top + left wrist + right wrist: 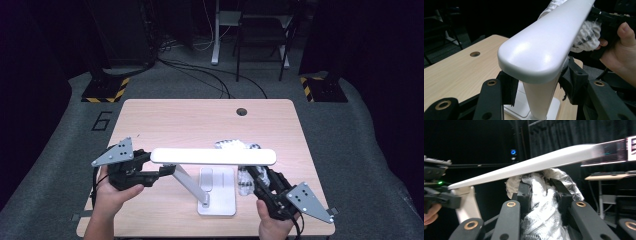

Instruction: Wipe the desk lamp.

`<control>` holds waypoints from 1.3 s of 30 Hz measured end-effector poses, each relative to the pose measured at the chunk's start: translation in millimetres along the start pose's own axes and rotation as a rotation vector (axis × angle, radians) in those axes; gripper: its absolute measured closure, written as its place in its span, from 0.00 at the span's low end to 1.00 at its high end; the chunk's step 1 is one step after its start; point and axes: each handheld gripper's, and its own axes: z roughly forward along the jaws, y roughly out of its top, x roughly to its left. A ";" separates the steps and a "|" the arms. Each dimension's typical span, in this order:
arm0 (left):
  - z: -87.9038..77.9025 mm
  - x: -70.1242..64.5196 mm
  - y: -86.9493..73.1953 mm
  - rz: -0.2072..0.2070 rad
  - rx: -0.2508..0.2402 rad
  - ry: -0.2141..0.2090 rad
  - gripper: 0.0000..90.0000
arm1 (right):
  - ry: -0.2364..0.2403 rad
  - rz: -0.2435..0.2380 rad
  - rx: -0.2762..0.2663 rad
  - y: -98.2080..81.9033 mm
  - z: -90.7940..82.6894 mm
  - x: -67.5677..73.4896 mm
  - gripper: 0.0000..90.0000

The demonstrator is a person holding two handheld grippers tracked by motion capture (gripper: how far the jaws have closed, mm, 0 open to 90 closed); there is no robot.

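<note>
Lamp-wipe in hand — left claw (167, 170) clamps the white arm (541, 100) of the desk lamp (212, 156) just under the head, both pads pressing its sides, so the lamp is braced. Right claw (248, 172) is clenched on a white cloth (541, 202), a knitted rag with dark flecks, bunched up between the pads and pushed against the underside of the lamp head (529, 163) near its far end from the arm. To do this well, my read: keep the left grip firm and low on the arm so the hinge doesn't fold, keep the cloth pressed flat to the underside and drag it along the length in one even pass — don't let the black claw tips scrape the plastic, cloth only. Watch for the head tilting under upward pressure; it already sits slightly sloped in the right gripper view. Lamp itself: long flat white bar with rounded ends, glossy, no visible marks, on an angled arm rising from a square white base (217, 192) that stands on the light wood worktop (165, 120), near the front edge, roughly centred.
</note>
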 end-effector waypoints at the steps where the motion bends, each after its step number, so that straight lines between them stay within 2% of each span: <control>1: -0.1 0.3 0.1 0.007 0.001 0.002 0.58 | -0.014 -0.001 -0.004 1.3 -3.7 -3.1 0.79; 5: 0.0 -0.7 0.2 0.002 0.001 0.007 0.58 | -0.052 0.002 -0.020 6.1 -14.2 -12.3 0.79; 6: -0.1 -0.9 0.3 0.003 0.005 0.008 0.58 | -0.060 -0.012 -0.023 7.1 -16.0 -14.3 0.79; 14: 0.2 -0.9 0.4 0.005 0.002 0.012 0.58 | -0.054 0.005 -0.020 6.6 -18.9 -13.4 0.79; 21: -0.4 -1.0 1.0 0.013 0.013 0.017 0.58 | 0.035 0.019 0.018 -1.5 7.4 10.3 0.79; 26: 0.2 -2.2 1.1 0.016 0.011 0.022 0.58 | 0.121 0.028 0.048 -14.1 33.0 36.1 0.79; 30: 0.3 -2.4 1.2 0.017 0.011 0.023 0.58 | 0.175 0.017 0.072 -20.8 49.4 55.0 0.79; 35: 0.6 -3.3 1.4 0.014 0.013 0.026 0.58 | 0.216 0.021 0.084 -28.2 65.9 73.7 0.79; 39: 0.4 -2.8 1.1 0.015 0.010 0.028 0.58 | 0.232 0.023 0.087 -30.4 72.1 80.4 0.79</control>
